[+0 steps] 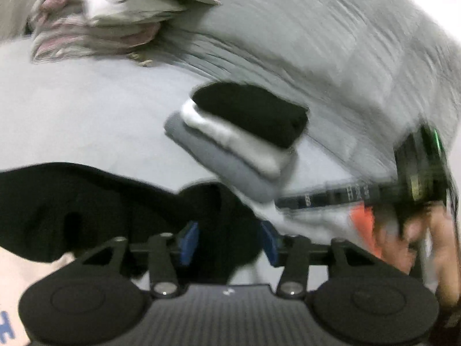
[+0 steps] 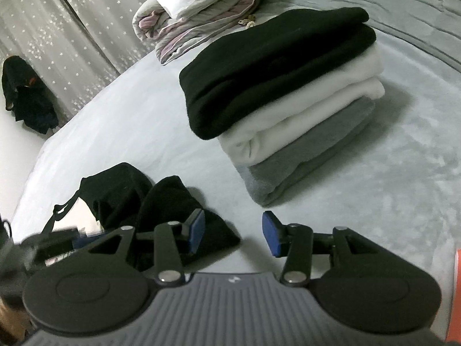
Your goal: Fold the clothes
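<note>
A folded stack [image 2: 273, 66] lies on the pale bed sheet [image 2: 374, 187]: black on top, white in the middle, grey below. The left wrist view shows the same stack [image 1: 247, 115], blurred. A loose black garment [image 2: 121, 193] lies crumpled near the bed's front edge. My left gripper [image 1: 229, 242] stands open over this garment [image 1: 86, 201], with black cloth lying slack between its blue pads [image 1: 188, 242]. My right gripper [image 2: 234, 230] is open with bare sheet between its fingers; its left pad [image 2: 197, 227] overlaps the garment's edge. A hand holds the right gripper's blurred body [image 1: 417, 167].
A heap of bedding with a white pillow [image 2: 196, 8] sits at the far end of the bed. A rumpled grey quilt [image 1: 317, 43] covers the far right. Dark clothes [image 2: 26, 95] hang by the star-patterned curtain [image 2: 57, 28] at left.
</note>
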A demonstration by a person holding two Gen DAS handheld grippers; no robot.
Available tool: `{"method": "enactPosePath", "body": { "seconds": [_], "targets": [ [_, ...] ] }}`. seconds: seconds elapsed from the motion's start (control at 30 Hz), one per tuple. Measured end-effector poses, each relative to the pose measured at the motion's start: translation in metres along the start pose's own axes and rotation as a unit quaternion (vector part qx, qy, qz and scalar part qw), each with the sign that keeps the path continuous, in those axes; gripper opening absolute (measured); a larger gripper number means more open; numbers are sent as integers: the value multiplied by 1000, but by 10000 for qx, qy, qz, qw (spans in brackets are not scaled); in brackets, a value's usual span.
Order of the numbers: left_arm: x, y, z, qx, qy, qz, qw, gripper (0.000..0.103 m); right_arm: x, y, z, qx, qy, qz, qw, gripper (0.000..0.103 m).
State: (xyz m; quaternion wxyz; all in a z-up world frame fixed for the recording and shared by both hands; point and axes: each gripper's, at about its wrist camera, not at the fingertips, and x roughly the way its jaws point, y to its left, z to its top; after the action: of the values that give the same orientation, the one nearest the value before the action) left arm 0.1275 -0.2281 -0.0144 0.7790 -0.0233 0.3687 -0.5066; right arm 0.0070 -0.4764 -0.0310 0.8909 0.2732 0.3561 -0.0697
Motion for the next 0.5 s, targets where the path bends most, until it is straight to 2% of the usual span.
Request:
{"method": "enactPosePath", "body": {
  "seconds": [0.1, 0.2, 0.3, 0.37, 0.4, 0.43, 0.47, 0.5],
  "targets": [
    [13, 15, 17, -693, -76, 6, 9976, 53, -2, -4, 1, 93, -37, -15, 9999, 50],
    [39, 28, 29, -1273, 160, -22, 9917, 53, -5, -9, 2, 180, -75, -38, 9998, 50],
    [64, 31, 37, -1549, 470, -5, 9868, 52, -8, -14, 3, 242, -107, -47, 9996, 50],
    [80, 28, 36, -1597, 741, 185, 9842, 48, -10, -18, 3, 301, -142, -67, 9994, 50],
    [88, 25, 35, -1582, 866, 314, 9831, 33, -11, -20, 4, 334, -161, -79, 9993, 50],
    [90, 20, 34, -1474, 873, 343, 9846, 22, -13, -22, 4, 367, -181, -92, 9991, 50],
    [92, 15, 32, -1358, 870, 364, 9862, 6, -14, -25, 5, 401, -202, -103, 9989, 50],
    [93, 10, 30, -1241, 867, 384, 9877, 5, -16, -27, 5, 441, -228, -109, 9987, 50]
  ]
}}
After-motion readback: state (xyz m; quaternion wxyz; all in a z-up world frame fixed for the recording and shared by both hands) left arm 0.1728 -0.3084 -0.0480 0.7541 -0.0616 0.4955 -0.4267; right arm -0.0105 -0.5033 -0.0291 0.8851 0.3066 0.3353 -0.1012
